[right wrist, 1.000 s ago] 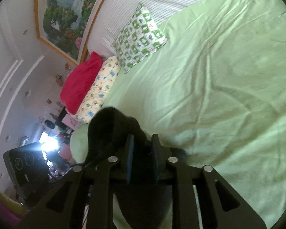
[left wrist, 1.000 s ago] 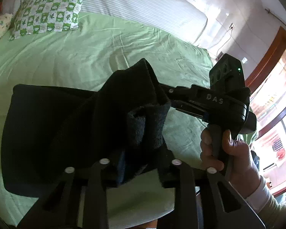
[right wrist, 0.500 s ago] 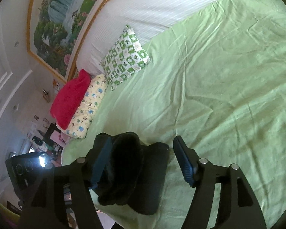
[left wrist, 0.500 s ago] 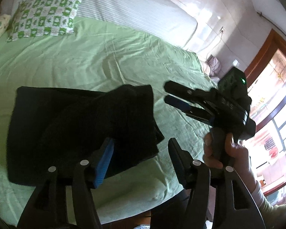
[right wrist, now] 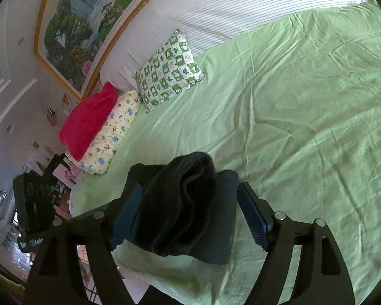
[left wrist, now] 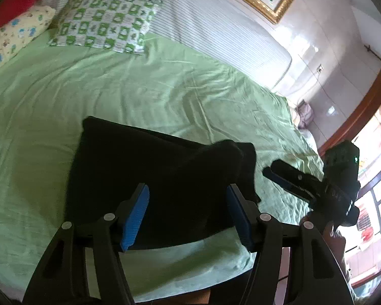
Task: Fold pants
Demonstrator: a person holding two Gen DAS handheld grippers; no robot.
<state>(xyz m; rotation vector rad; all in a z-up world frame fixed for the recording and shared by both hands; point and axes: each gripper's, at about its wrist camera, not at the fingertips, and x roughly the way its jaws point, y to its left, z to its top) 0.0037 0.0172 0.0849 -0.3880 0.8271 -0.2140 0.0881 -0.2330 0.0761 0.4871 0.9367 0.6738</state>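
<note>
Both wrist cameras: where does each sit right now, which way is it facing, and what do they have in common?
Left wrist: on the left gripper, looking down at the black pants on the green bed; the right gripper and a hand show.
Right wrist: on the right gripper, facing the pants' bunched end; the left gripper's body at left.
Shared: pants, bed, checked pillow; both jaws just opened, clear of cloth.

green bedsheet (right wrist: 292,117), green-checked pillow (right wrist: 169,70), red pillow (right wrist: 89,120), cartoon-print pillow (right wrist: 111,137), gold-framed painting (right wrist: 89,17)

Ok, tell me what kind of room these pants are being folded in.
A bedroom, most likely: the black pants lie on a bed with a green sheet, pillows sit by the striped headboard, and a framed painting hangs above.
</note>
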